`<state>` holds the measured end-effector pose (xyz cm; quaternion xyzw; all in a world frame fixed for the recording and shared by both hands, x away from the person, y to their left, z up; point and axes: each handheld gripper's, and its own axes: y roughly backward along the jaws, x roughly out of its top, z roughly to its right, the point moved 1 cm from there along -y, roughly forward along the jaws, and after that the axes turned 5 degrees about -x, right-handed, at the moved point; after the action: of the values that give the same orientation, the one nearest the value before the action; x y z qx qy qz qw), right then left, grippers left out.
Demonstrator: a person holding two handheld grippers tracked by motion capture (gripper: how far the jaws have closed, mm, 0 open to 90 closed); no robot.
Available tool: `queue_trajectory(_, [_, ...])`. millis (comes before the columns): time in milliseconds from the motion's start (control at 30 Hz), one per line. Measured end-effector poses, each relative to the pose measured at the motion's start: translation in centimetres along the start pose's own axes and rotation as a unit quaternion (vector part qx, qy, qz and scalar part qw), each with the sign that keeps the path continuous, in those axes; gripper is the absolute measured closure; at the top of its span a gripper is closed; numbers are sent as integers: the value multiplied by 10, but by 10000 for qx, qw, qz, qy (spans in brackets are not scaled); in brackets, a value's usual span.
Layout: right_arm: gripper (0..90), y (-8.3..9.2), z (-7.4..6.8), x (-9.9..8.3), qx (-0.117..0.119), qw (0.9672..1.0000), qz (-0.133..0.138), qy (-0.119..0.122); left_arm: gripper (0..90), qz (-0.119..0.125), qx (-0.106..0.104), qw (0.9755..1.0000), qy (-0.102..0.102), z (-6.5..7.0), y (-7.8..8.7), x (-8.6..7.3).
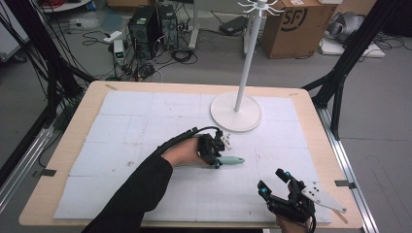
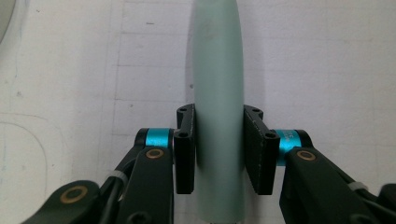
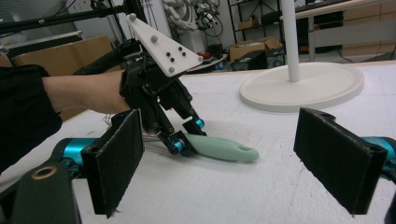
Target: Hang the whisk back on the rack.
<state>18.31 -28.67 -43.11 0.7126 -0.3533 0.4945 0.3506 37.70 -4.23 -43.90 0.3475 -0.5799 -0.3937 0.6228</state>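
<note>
Near the white stand's base, left gripper pinches the mint handle low at one end, so lifting could let it droop or slip while right gripper waits spread

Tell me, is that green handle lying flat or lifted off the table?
Lying flat. The handle rests on the mat, with the left gripper shut on it.

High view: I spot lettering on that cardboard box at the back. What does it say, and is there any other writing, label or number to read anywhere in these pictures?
"SF": large dark letters inside a partial ring on the side of the brown cardboard box on the floor behind the table.
Other cardboard boxes in the right gripper view: any print is too small and blurred to read.
Nothing else legible: the pale green handle in the left gripper is plain.
</note>
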Motion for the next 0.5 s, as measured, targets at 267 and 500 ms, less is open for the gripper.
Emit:
queue_trajectory(267, [149, 1, 1, 0, -30, 10000, 19, -17, 690, 20, -25, 9997, 241, -3, 1, 1])
queue_trajectory(500, [148, 1, 1, 0, -60, 10000, 2, 7, 691, 454, -67, 9980, 437, -10, 20, -2])
